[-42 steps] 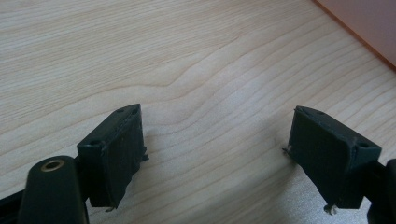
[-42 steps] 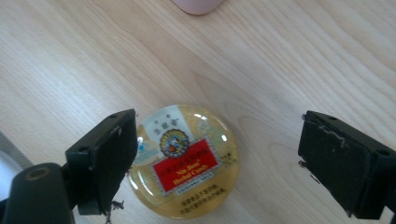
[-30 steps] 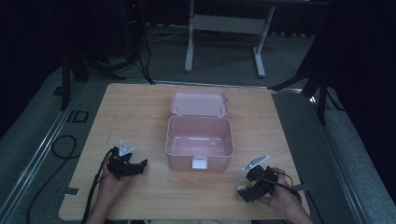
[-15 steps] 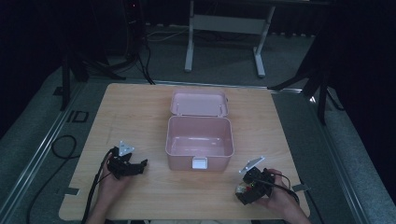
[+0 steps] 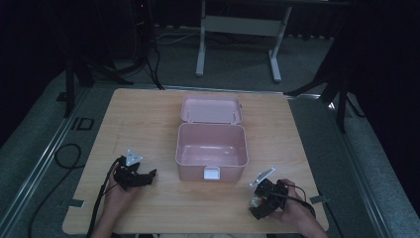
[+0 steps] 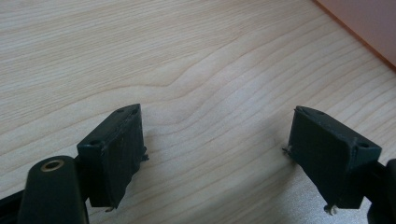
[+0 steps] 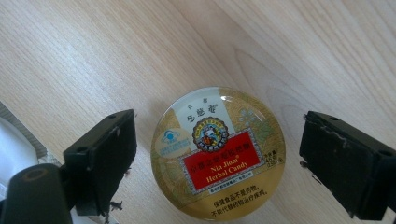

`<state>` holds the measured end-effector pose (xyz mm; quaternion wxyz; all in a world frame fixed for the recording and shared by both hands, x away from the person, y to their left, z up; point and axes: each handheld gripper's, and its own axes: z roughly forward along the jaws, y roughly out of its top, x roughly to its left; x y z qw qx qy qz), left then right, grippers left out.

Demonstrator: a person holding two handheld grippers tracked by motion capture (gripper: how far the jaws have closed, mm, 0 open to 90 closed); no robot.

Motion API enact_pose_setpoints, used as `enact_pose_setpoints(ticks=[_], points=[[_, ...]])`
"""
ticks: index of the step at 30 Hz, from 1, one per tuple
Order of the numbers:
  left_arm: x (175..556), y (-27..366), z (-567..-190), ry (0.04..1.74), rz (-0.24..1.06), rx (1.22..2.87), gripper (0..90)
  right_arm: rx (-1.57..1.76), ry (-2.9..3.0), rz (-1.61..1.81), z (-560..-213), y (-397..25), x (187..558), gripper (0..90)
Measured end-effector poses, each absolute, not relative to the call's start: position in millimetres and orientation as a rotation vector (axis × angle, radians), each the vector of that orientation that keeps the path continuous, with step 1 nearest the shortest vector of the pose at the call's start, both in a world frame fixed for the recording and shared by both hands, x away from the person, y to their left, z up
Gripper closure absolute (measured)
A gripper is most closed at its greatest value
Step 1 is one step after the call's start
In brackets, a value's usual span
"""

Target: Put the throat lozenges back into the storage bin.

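Round gold candy tin point(image 7: 218, 153), flat on the wooden table point(image 5: 148, 114) near its front right corner, lid up: red label reading "Nin Jiom Herbal Candy", small round emblem above it, pale panel at top left. Right gripper point(image 7: 218, 161) over it, jaws wide apart on either side, touching neither edge. Left gripper point(image 6: 217, 158) over bare wood left of the open pink box point(image 5: 212, 148), jaws likewise apart, holding nothing.

Round gold candy tin point(image 7: 218, 153), red label read "Nin Jiom Herbal Candy"; Chinese characters above and below, too small to read

Tin point(image 7: 218, 153) between right tool point(image 7: 217, 158) jaws
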<state>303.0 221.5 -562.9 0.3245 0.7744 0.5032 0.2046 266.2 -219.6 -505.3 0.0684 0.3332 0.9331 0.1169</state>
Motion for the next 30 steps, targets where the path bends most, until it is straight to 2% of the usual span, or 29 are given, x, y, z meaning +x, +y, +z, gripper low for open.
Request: enact_pose_setpoints(ticks=[19, 30], points=[[303.0, 221.5, -562.8, 1.319, 0.536, 2.031, 18.8, 0.935, 2.893, 0.174, -514.9, -212.9, 269.5, 11.1], [303.0, 221.5, -562.8, 1.319, 0.536, 2.031, 18.8, 0.912, 2.925, 0.105, -515.4, -215.1, 270.7, 15.5]])
